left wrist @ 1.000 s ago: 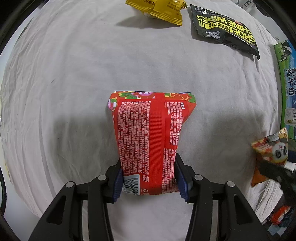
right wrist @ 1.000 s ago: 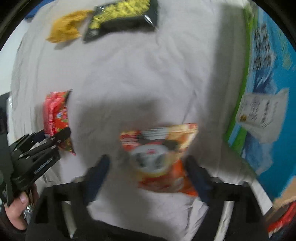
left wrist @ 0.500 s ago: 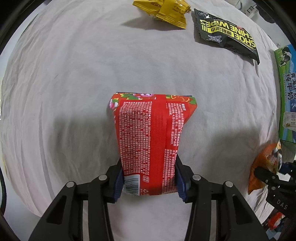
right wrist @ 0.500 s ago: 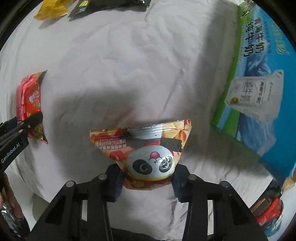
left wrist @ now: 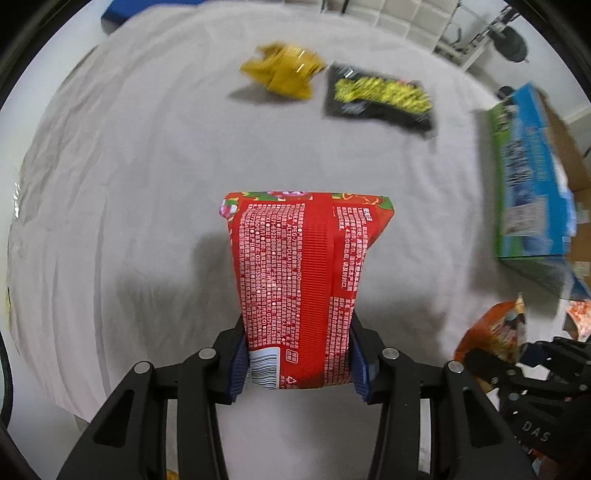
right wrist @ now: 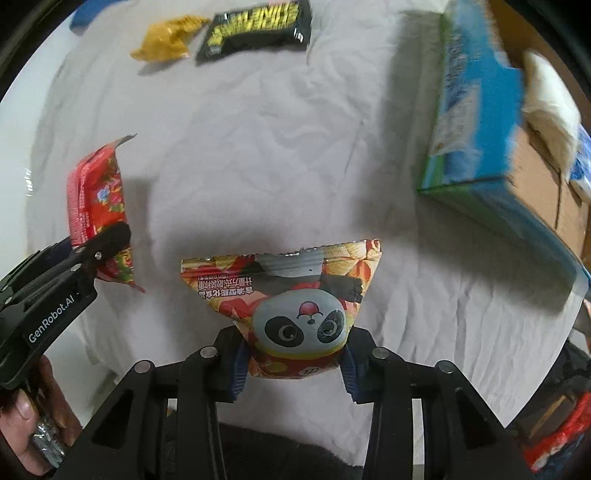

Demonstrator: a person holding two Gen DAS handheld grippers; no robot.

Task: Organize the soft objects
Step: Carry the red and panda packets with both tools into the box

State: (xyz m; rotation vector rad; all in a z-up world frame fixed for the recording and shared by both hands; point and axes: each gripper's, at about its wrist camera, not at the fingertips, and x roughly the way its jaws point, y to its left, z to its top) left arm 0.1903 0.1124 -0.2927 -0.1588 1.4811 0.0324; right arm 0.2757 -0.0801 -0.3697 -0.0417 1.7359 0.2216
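My left gripper (left wrist: 299, 363) is shut on a red packet (left wrist: 301, 284) with white print and holds it above the white sheet (left wrist: 129, 166). The red packet also shows at the left of the right wrist view (right wrist: 98, 201). My right gripper (right wrist: 291, 360) is shut on an orange panda snack bag (right wrist: 291, 299) and holds it above the sheet; that bag shows at the lower right of the left wrist view (left wrist: 491, 332). A yellow packet (left wrist: 286, 72) and a black wipes packet (left wrist: 380, 98) lie at the far side.
A blue and green cardboard box (right wrist: 480, 122) stands open at the right with something white (right wrist: 550, 96) inside; it also shows in the left wrist view (left wrist: 532, 177). Red packaging (right wrist: 557, 439) lies off the sheet's lower right edge. A blue object (left wrist: 147, 7) sits at the far left.
Both grippers have risen with their packets, so the sheet looks farther off. The right gripper closed on the panda bag a second ago and now holds it up, with the box's open top in view.
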